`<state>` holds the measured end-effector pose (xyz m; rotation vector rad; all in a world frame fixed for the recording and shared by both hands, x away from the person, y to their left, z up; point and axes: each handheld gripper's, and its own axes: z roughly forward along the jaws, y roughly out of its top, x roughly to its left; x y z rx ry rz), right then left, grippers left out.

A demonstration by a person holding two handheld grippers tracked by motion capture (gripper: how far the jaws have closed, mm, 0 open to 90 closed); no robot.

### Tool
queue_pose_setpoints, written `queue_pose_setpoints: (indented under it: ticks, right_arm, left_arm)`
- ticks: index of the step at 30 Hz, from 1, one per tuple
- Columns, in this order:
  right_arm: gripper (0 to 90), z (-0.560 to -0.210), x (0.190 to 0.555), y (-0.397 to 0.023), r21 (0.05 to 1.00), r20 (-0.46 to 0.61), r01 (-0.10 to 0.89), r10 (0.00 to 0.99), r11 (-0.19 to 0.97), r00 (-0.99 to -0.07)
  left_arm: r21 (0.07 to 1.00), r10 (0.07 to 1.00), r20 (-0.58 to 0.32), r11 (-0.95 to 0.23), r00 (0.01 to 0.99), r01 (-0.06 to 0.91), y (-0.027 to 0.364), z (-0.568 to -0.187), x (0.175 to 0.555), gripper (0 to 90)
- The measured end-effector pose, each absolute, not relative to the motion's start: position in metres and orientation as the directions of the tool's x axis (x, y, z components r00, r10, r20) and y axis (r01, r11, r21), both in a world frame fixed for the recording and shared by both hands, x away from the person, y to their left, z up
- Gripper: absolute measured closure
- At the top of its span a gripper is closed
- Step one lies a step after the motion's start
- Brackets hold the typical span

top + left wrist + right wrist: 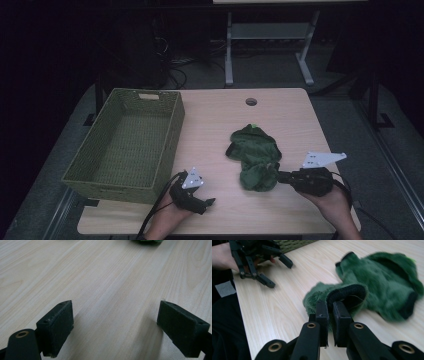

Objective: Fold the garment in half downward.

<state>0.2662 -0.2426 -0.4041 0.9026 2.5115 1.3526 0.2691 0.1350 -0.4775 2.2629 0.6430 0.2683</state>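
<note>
High view: right gripper (281,176) pinching green fleece (255,156) at its 5 o'clock edge; left gripper (207,202) spread, approx 8 o'clock, on table (210,120).

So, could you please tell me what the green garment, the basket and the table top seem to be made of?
Green garment: apparently fuzzy fleece or plush, going by its shaggy nap, with black, seemingly knit edging. Basket: olive woven wicker or plastic strands; the ribbed weave shows, the fibre doesn't. Table top: pale wood-grain, smooth and matte, possibly laminate.

Dim room, light wooden table (280,107), grey floor (350,120), white metal desk frame (270,35) behind
</note>
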Motion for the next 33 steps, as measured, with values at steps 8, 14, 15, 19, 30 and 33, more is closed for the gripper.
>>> queue_pose_setpoints:
  ticks: [8,14,15,19,30,33]
  right_arm:
    - [83.4,-0.404,0.289,-0.21,0.779,0.125,0.416,0.534,0.469,-0.836]
    - [76.1,-0.408,0.302,-0.197,0.775,0.151,0.436,0.535,0.458,-0.831]
    - [73.4,-0.405,0.304,-0.195,0.79,0.154,0.43,0.537,0.436,-0.829]
    - [76.2,-0.401,0.308,-0.197,0.809,0.147,0.424,0.558,0.407,-0.817]
    - [89.6,-0.44,0.33,-0.186,0.715,0.163,0.521,0.613,0.466,-0.773]
    - [89.7,-0.448,0.329,-0.184,0.693,0.163,0.535,0.617,0.483,-0.77]
  left_arm:
    - [0.72,0.523,-0.002,-0.591,0.853,0.364,0.135,-0.477,0.269,12.9]
    - [0.72,0.523,-0.003,-0.59,0.852,0.364,0.135,-0.477,0.269,12.9]
    - [0.721,0.525,-0.007,-0.587,0.851,0.368,0.135,-0.478,0.269,12.9]
    - [0.721,0.523,-0.003,-0.59,0.852,0.364,0.135,-0.477,0.269,12.9]
    - [0.718,0.521,-0.003,-0.593,0.853,0.365,0.135,-0.477,0.269,12.9]
    - [0.718,0.521,-0.004,-0.592,0.853,0.365,0.135,-0.477,0.269,12.9]
